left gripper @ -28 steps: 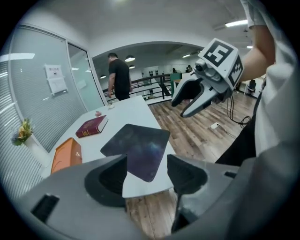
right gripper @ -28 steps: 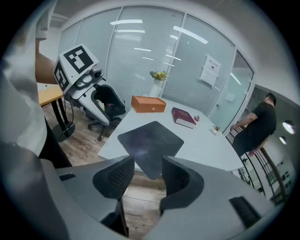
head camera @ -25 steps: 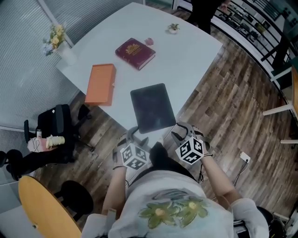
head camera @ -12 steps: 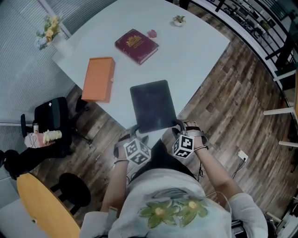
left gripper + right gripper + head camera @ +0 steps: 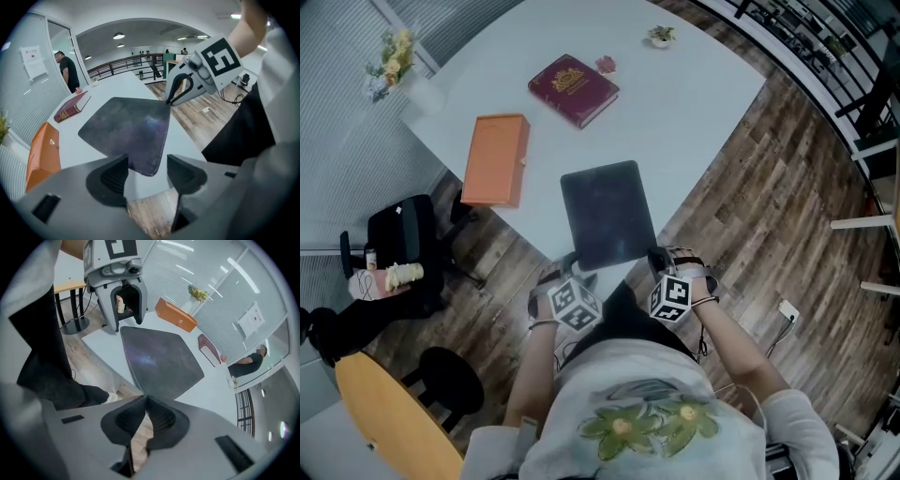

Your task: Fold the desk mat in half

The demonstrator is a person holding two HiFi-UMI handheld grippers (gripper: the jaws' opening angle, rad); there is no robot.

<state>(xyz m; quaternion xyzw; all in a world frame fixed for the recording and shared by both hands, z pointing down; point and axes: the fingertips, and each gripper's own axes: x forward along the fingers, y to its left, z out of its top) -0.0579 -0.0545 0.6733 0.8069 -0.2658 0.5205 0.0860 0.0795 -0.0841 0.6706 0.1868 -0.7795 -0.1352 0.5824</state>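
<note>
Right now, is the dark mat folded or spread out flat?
Spread flat. The desk mat lies as one sheet on the white table, with no part doubled over.

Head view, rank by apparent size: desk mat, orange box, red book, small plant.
1. desk mat
2-3. orange box and red book: near alike, and the book lies farther away, so not ranked
4. small plant

Wood-plank floor [image 5: 750, 187]; white table [image 5: 694, 103]; ribbed wall [image 5: 337, 159] left; black railing [image 5: 806, 37] beyond.
</note>
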